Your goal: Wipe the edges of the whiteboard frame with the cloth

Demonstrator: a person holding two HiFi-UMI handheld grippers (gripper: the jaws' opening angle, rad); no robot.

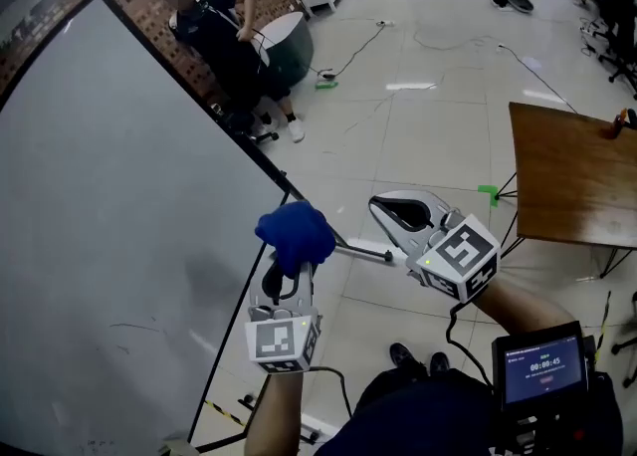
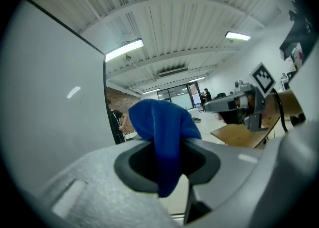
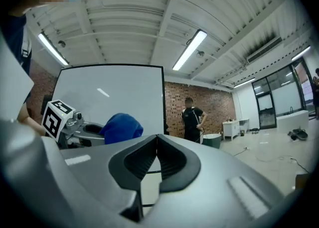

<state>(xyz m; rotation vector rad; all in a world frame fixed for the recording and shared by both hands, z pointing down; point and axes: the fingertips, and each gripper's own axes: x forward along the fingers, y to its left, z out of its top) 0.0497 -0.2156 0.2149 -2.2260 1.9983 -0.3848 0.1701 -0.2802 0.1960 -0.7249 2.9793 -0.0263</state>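
**Whiteboard point(image 1: 109, 225):** it fills the left of the head view. Its surface is bare and bounded by a thin black frame point(image 1: 204, 96). Two frame edges meet at a corner near the middle of that view.

**Cloth point(image 1: 296, 233):** blue and bunched. It sits right at that corner, just off the board's outer side. No view confirms whether it touches the frame.

**Left gripper point(image 1: 287, 280):** it lies below the corner, alongside the board's near edge. The jaws are nearly together and clamp the cloth. One fold hangs down between them and the bulk stands proud above the tips.

**Right gripper point(image 1: 386, 209):** it is beside the corner on the side away from the board, apart from the cloth. Its own view shows the jaws fully together with nothing between them.

**Surroundings:** a person point(image 1: 224, 46) in dark clothing stands beyond the board's far edge. A brown table point(image 1: 572, 170) stands well away from the board on its outer side. Pale floor point(image 1: 418, 115) lies between the board and the table.
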